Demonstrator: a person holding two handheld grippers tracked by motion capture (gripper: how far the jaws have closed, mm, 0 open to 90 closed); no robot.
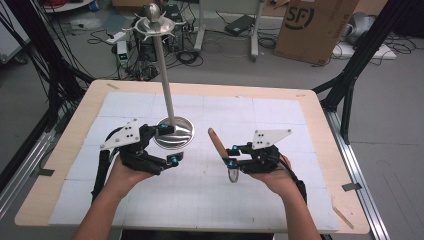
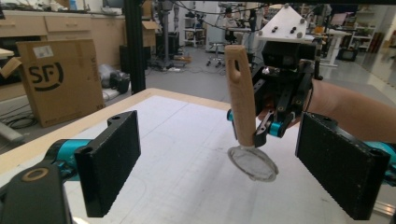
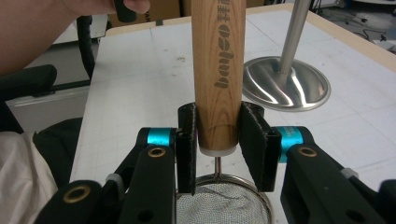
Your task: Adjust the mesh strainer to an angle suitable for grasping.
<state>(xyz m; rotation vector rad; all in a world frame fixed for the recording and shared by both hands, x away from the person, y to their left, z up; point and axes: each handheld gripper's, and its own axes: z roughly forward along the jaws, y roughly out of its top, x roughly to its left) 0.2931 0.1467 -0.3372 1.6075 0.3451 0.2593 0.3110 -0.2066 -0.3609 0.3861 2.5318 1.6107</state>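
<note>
Counter (image 1: 320, 150) is carrying white gridded sheets, a cardboard box (image 1: 315, 27) sitting far right; right tool (image 1: 231, 156) is clamping the strainer (image 1: 220, 147), left tool (image 1: 165, 145) gaping beside the steel stand (image 1: 172, 132)

Strainer (image 2: 250, 161): light wood handle with dark lettering, silver mesh. Stand (image 1: 174, 132): polished silver base and pole. Grippers: black jaws, teal joints, grey top plates. Table (image 1: 320, 130): pale wood edge, white mat with faint grid. Box (image 1: 312, 25): brown, black logo.
</note>
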